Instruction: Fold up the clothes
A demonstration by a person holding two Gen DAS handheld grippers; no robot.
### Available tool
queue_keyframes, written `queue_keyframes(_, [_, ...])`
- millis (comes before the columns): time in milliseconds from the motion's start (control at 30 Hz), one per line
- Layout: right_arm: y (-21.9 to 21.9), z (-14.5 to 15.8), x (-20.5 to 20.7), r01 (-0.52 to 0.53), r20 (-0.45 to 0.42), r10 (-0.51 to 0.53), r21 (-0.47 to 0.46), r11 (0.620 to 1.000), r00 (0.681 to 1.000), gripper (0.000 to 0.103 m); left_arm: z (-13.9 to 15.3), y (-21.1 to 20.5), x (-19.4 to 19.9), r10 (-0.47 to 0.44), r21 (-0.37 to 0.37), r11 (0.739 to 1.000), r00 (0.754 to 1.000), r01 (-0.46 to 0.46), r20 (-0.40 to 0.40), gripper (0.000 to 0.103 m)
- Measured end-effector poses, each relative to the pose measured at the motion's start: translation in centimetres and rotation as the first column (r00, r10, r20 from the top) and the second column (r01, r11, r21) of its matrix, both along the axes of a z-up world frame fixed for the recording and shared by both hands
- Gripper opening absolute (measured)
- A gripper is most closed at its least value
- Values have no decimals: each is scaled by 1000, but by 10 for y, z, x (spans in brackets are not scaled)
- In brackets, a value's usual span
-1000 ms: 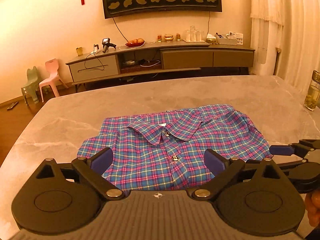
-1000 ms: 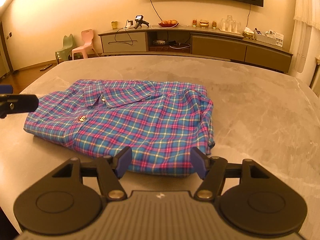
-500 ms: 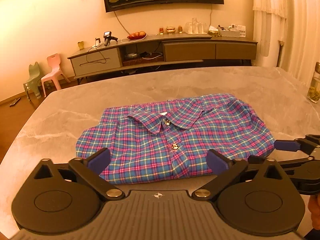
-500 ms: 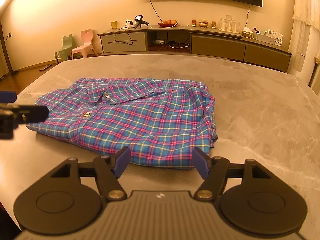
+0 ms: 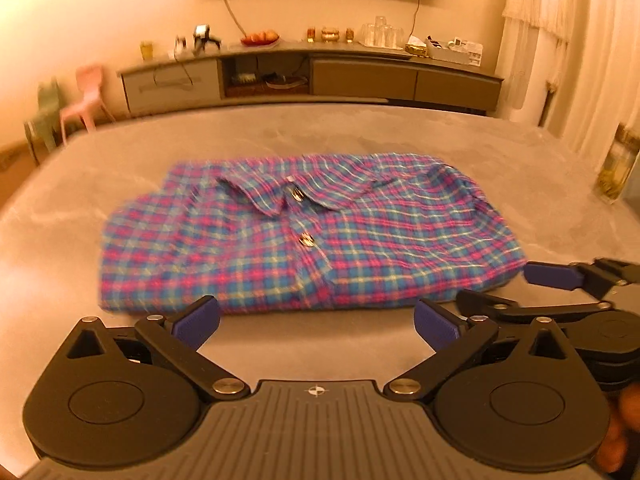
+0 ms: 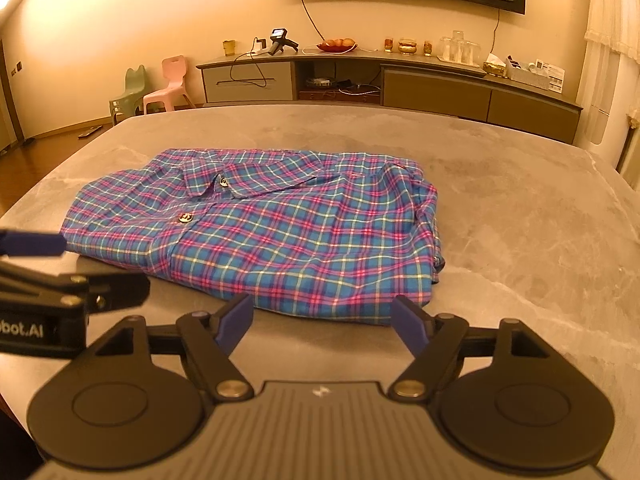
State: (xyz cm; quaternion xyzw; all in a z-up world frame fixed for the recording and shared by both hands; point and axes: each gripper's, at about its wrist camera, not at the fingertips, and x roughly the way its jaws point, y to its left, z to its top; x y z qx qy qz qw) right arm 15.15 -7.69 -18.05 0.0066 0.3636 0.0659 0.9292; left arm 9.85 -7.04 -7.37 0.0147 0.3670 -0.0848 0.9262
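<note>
A blue and pink plaid shirt (image 5: 312,232) lies folded into a rectangle on the grey marble table (image 5: 280,136), collar up and buttoned. It also shows in the right wrist view (image 6: 280,236). My left gripper (image 5: 316,322) is open and empty, just short of the shirt's near edge. My right gripper (image 6: 326,320) is open and empty, just short of the shirt's near right corner. The right gripper also shows at the right of the left wrist view (image 5: 568,284). One left fingertip (image 6: 32,242) shows at the left of the right wrist view.
A glass jar (image 5: 614,168) stands at the table's right edge. Beyond the table are a long low cabinet (image 6: 400,80) with small items on top, two small plastic chairs (image 6: 168,84), and curtains (image 5: 560,40) at the right.
Both grippers have drawn back toward me from the shirt's near edge, and bare table now shows between fingers and cloth. The shirt lies still.
</note>
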Motion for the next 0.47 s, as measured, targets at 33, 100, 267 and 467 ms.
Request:
queue_keyframes(33, [0, 0, 0, 2, 0, -2, -2, 1000, 1000, 79, -2, 0, -1, 3, -12, 1000, 1000, -3, -4, 102])
queue_keyframes(100, [0, 0, 1, 4, 0, -4, -6, 1000, 1000, 80, -4, -3, -2, 9, -6, 1000, 1000, -9, 0, 102])
queue_keyframes(267, [-2, -1, 1, 9, 0, -9, -7, 1000, 1000, 81, -4, -5, -4, 28, -7, 1000, 999, -28, 15, 102])
queue_keyframes(467, [-5, -3, 0, 14, -5, -14, -5, 1000, 1000, 81, -2, -5, -7, 60, 17, 998, 998, -60, 32, 102])
